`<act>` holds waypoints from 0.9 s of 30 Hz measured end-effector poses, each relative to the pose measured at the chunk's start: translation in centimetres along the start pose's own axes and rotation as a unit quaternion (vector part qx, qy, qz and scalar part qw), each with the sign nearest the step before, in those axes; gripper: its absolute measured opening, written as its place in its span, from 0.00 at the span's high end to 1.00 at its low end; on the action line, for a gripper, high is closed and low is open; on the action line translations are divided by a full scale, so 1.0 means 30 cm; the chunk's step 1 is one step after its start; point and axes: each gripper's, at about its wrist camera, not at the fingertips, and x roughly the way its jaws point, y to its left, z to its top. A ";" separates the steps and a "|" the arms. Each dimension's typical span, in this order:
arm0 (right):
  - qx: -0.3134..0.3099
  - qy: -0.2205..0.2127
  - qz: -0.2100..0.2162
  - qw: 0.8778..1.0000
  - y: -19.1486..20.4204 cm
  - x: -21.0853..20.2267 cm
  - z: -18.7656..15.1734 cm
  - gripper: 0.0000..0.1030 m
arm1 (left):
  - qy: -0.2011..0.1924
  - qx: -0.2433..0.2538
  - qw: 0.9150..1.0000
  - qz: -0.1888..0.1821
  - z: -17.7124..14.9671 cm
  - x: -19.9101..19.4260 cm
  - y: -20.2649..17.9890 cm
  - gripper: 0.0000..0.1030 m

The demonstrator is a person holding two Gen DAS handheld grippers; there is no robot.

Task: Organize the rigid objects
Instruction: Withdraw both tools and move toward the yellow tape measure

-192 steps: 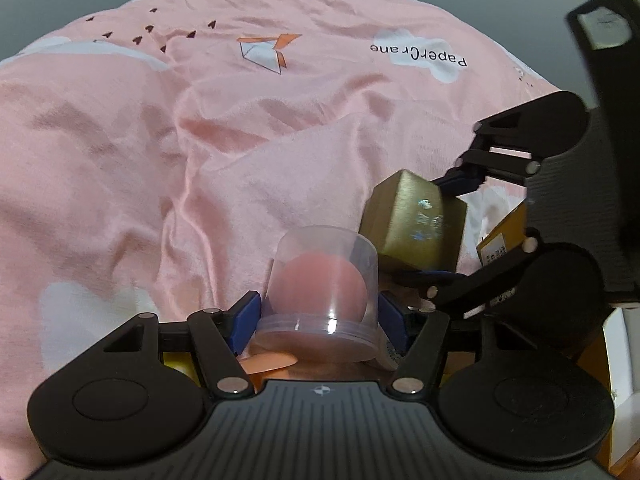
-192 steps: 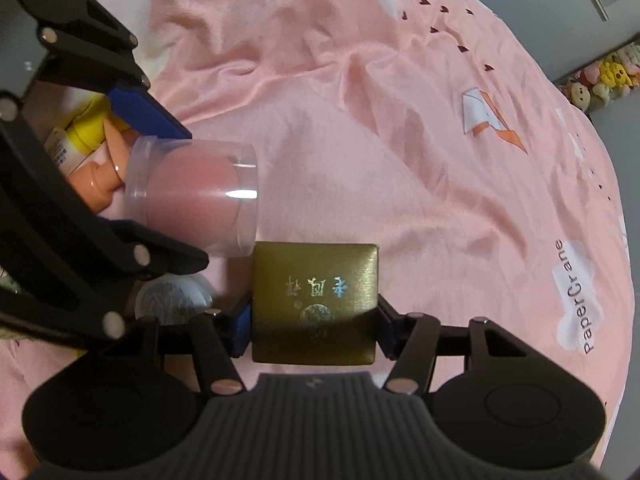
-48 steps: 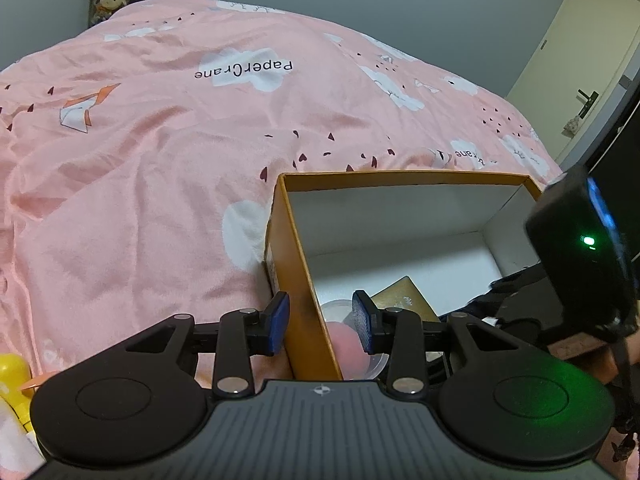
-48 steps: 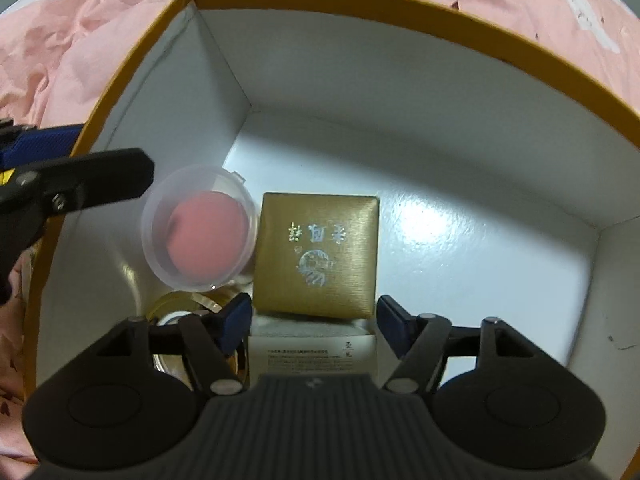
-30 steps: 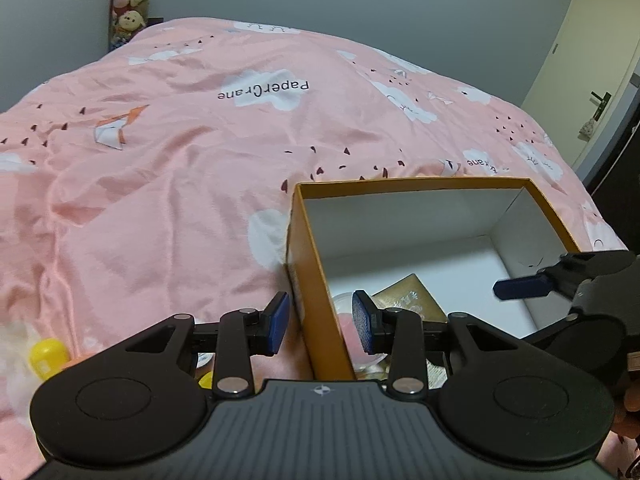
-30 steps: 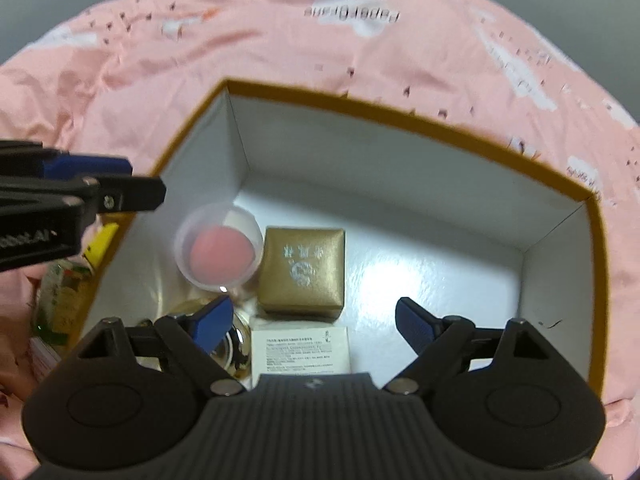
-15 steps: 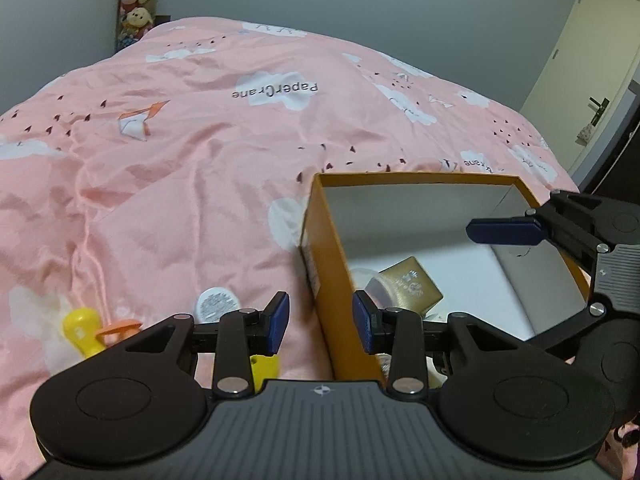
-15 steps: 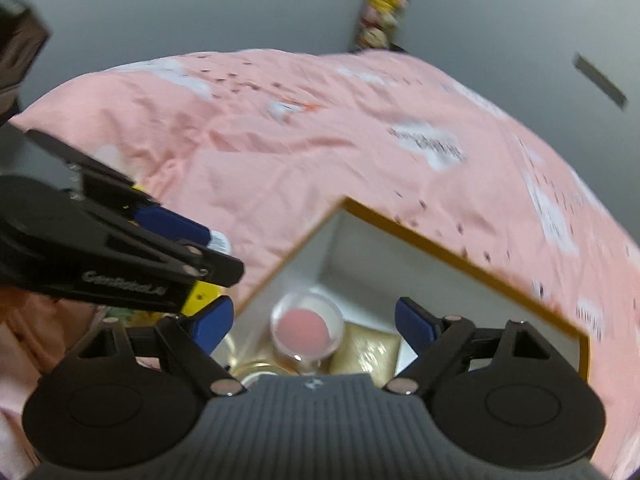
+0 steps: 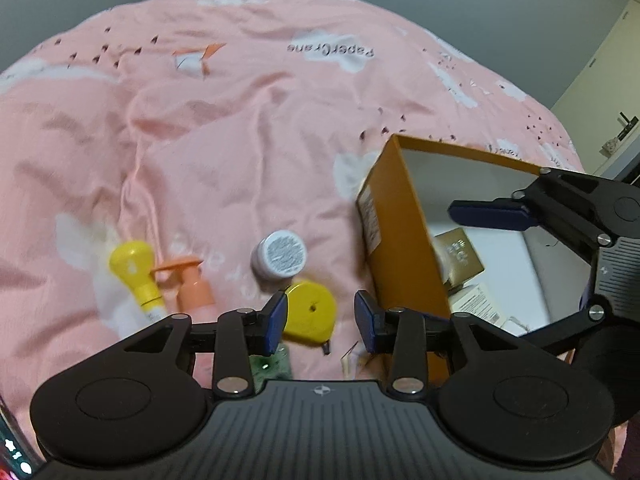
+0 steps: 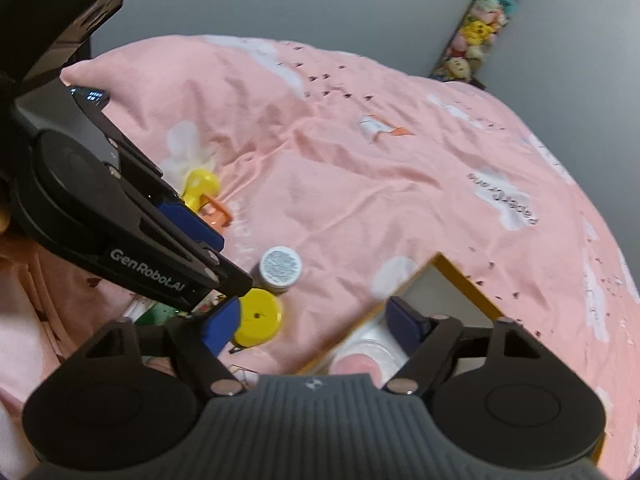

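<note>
An orange box (image 9: 404, 240) with a white inside stands on the pink bedspread; it also shows in the right wrist view (image 10: 464, 276). Inside lie a gold box (image 9: 460, 254), a clear pot with a pink sponge (image 10: 364, 356) and a white carton (image 9: 478, 304). Left of the box lie a yellow round disc (image 9: 310, 312), a small white jar (image 9: 280, 258), an orange pump bottle (image 9: 192, 284) and a yellow-capped tube (image 9: 138, 272). My left gripper (image 9: 320, 320) is open and empty just above the yellow disc. My right gripper (image 10: 316, 320) is open and empty over the box's near left edge.
A green item (image 9: 272, 362) and a small card (image 9: 352, 360) lie under my left gripper. The pink bedspread (image 9: 240, 120) stretches far back. Plush toys (image 10: 484, 20) stand by the grey wall. A door (image 9: 608, 96) is at the far right.
Both grippers have drawn back from the box and swung left towards the loose items. The gold box and the sponge pot, held 6.4 s ago, now lie in the box.
</note>
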 end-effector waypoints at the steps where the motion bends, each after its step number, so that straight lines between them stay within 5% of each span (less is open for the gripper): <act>1: -0.001 0.004 0.006 1.000 0.003 0.009 0.006 0.31 | 0.006 -0.002 1.000 0.003 0.001 0.002 0.011 0.52; 6: -0.010 0.024 0.039 0.999 0.027 0.065 0.039 0.33 | 0.038 -0.022 0.999 -0.013 0.007 0.011 0.078 0.43; 14: -0.043 0.066 0.066 0.995 0.056 0.163 0.063 0.40 | 0.044 -0.041 0.998 0.002 0.001 0.032 0.130 0.40; 17: -0.051 0.085 0.077 0.992 0.059 0.193 0.056 0.48 | 0.040 -0.035 0.998 0.023 -0.007 0.039 0.124 0.40; 22: -0.036 0.100 0.102 0.989 0.052 0.231 0.053 0.49 | 0.037 -0.007 0.993 0.112 -0.032 0.081 0.095 0.40; 27: -0.044 0.115 0.107 0.987 0.054 0.267 0.049 0.49 | 0.049 -0.005 0.990 0.133 -0.051 0.132 0.090 0.38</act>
